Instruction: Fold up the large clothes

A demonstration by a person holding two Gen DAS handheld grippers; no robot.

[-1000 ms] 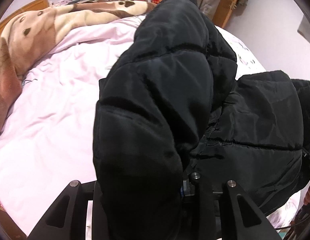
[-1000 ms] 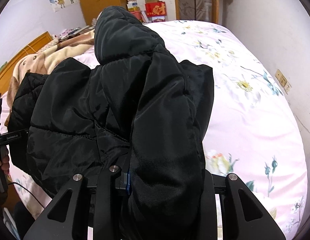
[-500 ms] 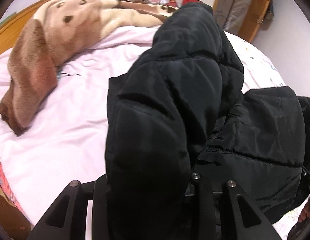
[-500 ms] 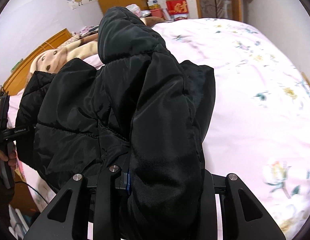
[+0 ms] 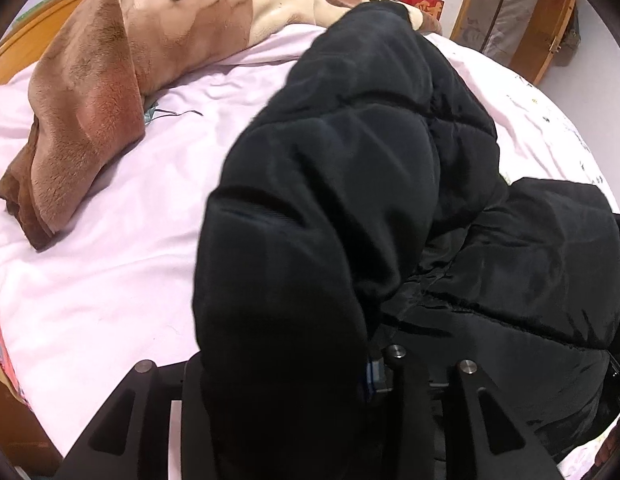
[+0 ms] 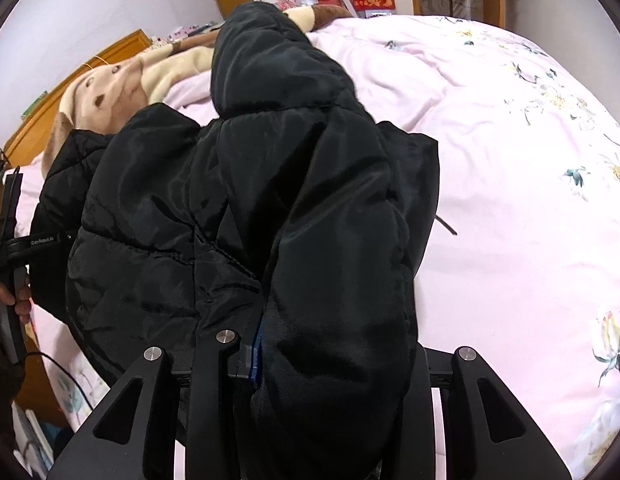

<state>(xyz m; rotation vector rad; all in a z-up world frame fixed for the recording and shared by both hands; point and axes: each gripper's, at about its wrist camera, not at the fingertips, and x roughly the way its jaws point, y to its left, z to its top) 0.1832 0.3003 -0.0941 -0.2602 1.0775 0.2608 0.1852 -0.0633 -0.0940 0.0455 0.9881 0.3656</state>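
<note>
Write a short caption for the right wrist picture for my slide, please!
Right gripper, jaws opening, with a black puffer jacket sleeve between them over a pink floral bed.

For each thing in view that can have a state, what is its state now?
black puffer jacket: bunched, one thick fold in each gripper.
left gripper: jaws opening, jacket fold between them.
right gripper: jaws opening, jacket fold between them.
brown plush blanket: crumpled on the bed.
pink bed cover: spread, lightly wrinkled.

The bed (image 6: 510, 152), covered in a pink floral quilt (image 6: 530, 240), carries a black padded jacket (image 6: 269, 200) lying straight ahead of both tongs and a brown bear-print blanket (image 5: 121, 80) beyond and left of them.
</note>
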